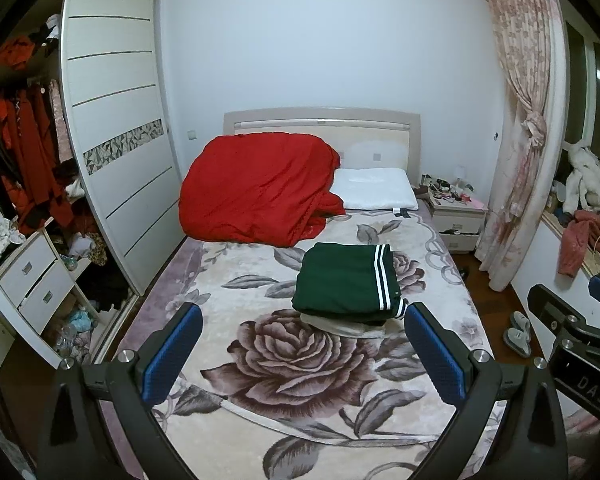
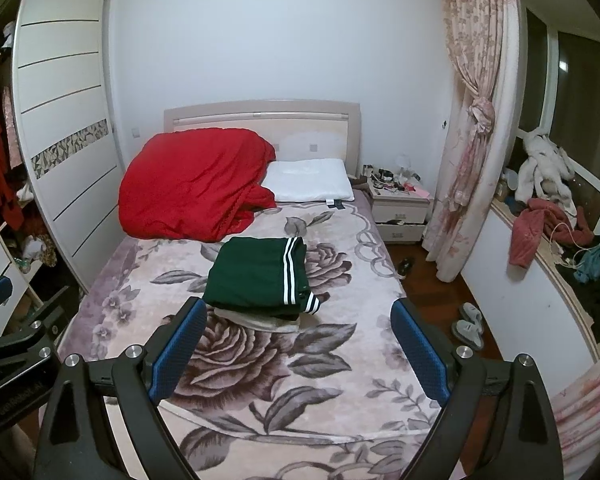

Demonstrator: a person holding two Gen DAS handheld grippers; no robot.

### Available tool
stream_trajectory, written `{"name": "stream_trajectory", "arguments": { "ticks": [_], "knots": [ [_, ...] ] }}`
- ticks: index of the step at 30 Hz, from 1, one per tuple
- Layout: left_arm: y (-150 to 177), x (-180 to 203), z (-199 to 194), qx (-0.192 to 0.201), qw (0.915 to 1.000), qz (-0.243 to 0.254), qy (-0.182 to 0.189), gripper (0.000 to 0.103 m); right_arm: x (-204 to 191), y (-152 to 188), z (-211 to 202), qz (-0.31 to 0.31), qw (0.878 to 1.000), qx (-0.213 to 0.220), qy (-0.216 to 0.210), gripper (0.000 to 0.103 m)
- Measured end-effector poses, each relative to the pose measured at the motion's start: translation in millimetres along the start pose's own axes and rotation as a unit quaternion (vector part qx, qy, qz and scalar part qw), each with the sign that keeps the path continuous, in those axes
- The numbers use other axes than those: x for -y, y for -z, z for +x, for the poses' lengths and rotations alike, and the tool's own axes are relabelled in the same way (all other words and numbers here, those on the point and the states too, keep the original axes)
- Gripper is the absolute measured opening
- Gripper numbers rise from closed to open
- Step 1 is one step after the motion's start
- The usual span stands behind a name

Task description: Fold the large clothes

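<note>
A folded dark green garment with white stripes (image 1: 346,280) (image 2: 256,276) lies on the floral bed cover (image 1: 300,400) (image 2: 340,360), stacked on a folded grey-beige garment (image 1: 340,326) (image 2: 260,320). My left gripper (image 1: 302,354) is open and empty, held above the near part of the bed, short of the stack. My right gripper (image 2: 298,350) is open and empty, also above the bed, near the stack's front edge. The right gripper shows at the right edge of the left wrist view (image 1: 572,320); the left gripper shows at the left edge of the right wrist view (image 2: 16,328).
A red quilt (image 1: 260,190) (image 2: 196,188) and a white pillow (image 1: 374,188) (image 2: 310,180) lie at the headboard. An open wardrobe (image 1: 112,120) stands left. A nightstand (image 2: 400,204), curtain (image 2: 472,120), slippers (image 2: 468,322) and a cluttered window ledge (image 2: 540,220) are right.
</note>
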State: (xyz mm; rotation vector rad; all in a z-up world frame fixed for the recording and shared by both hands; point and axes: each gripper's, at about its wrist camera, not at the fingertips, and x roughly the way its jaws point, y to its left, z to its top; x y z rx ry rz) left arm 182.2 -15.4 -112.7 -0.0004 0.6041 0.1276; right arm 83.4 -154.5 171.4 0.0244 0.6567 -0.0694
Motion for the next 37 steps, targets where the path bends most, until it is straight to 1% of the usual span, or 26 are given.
{"name": "stream_trajectory", "arguments": {
  "ticks": [17, 32, 37],
  "knots": [
    [-4.0, 1.0, 0.2, 0.002, 1.0000, -0.002, -0.002, 0.103, -3.1, -6.5, 4.0, -0.004, 1.000, 0.005, -0.003, 0.095],
    [-4.4, 2.1, -0.3, 0.005, 1.0000, -0.001, -0.004, 0.103, -3.5, -4.3, 5.1, -0.002, 1.000, 0.005, -0.003, 0.096],
    [-6.9, 1.4, -2.5, 0.008, 0.9999, -0.008, -0.004, 0.103, -5.4, -4.4, 3.2, -0.002, 1.000, 0.004, -0.002, 0.096]
  ]
}}
